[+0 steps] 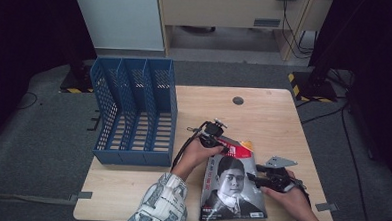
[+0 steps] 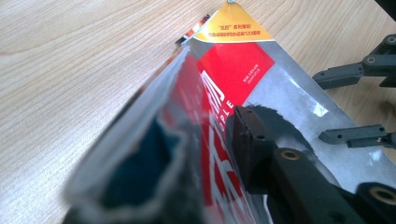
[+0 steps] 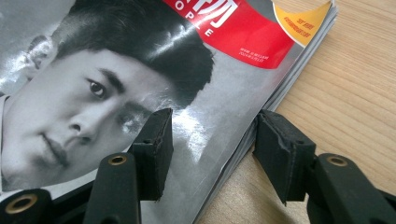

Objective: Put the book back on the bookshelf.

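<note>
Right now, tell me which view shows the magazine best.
The high view: the whole magazine lies on the table with both grippers at its edges. The right gripper view has only its upper cover, in detail. The left gripper view has just a lifted, blurred corner.

Work surface: a light wooden table [image 1: 278, 119] with a visible grain; a round dark cable grommet [image 1: 238, 100] is set near its 12 o'clock edge. Strips of grey tape [image 1: 327, 207] sit at the 4 o'clock and 8 o'clock corners.

File rack [image 1: 134, 113] — blue plastic, perforated walls, three open compartments — stands at 10 o'clock, its base overhanging the table's 9 o'clock edge.

Floor: grey carpet [image 1: 32, 148] all round. Black stands with yellow-and-black hazard-striped bases [image 1: 310, 88] are located at 2 o'clock and 10 o'clock. Black cables [image 1: 352, 147] run along the 3 o'clock side.

Background, 12 o'clock — a pale wooden cabinet [image 1: 223, 11] and a white panel [image 1: 118, 17].
</note>
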Tool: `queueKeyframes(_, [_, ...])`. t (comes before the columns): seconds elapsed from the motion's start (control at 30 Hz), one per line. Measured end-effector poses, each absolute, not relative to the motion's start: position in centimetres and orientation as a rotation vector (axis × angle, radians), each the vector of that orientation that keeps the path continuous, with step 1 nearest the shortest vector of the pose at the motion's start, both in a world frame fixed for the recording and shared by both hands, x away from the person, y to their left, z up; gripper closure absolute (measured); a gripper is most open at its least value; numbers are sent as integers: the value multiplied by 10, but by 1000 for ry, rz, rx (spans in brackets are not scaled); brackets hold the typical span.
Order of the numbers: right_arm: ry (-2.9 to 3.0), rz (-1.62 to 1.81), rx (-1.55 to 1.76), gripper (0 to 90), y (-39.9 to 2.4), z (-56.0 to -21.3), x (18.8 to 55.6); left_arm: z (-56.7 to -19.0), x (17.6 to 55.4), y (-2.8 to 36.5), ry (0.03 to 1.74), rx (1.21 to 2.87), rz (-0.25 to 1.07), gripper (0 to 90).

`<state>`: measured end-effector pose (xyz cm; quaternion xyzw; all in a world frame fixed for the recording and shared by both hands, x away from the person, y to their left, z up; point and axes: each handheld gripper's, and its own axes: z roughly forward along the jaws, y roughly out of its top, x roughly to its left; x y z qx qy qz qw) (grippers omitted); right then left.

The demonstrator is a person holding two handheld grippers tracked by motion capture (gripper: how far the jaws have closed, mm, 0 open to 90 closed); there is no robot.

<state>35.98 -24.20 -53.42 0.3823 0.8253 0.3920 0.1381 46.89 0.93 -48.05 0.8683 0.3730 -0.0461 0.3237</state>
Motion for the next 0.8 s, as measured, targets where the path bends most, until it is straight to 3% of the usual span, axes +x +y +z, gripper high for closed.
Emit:
queueKeyframes(0.53, [2383, 1136, 1123, 458, -242, -534, 360, -474, 466, 13, 1007, 2232, -140, 819])
queueKeyframes(0.8, [2314, 1155, 1262, 332, -252, -526, 362, -445, 454, 13, 996, 2158, -125, 854])
